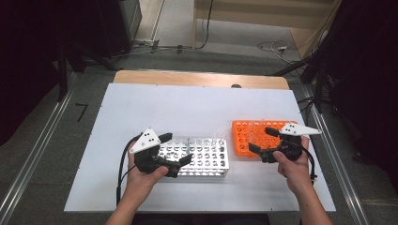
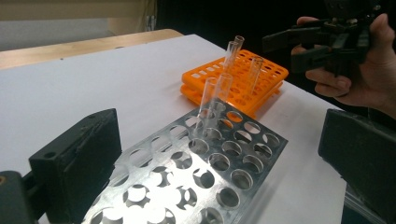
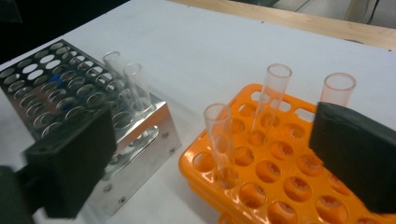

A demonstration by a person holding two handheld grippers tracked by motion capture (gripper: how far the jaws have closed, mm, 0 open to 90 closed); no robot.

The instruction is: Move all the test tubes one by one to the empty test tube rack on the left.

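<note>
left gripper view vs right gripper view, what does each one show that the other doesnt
Left gripper view alone: the person's other hand holding the right tongs, jaws apart and empty, beyond the orange rack.

Right gripper view alone: the metal rack's side wall with its screws.

Both: the white tabletop, the metal rack with two clear tubes standing in it, the orange rack with three clear tubes standing in it, and that view's own black jaws wide apart and empty.
</note>
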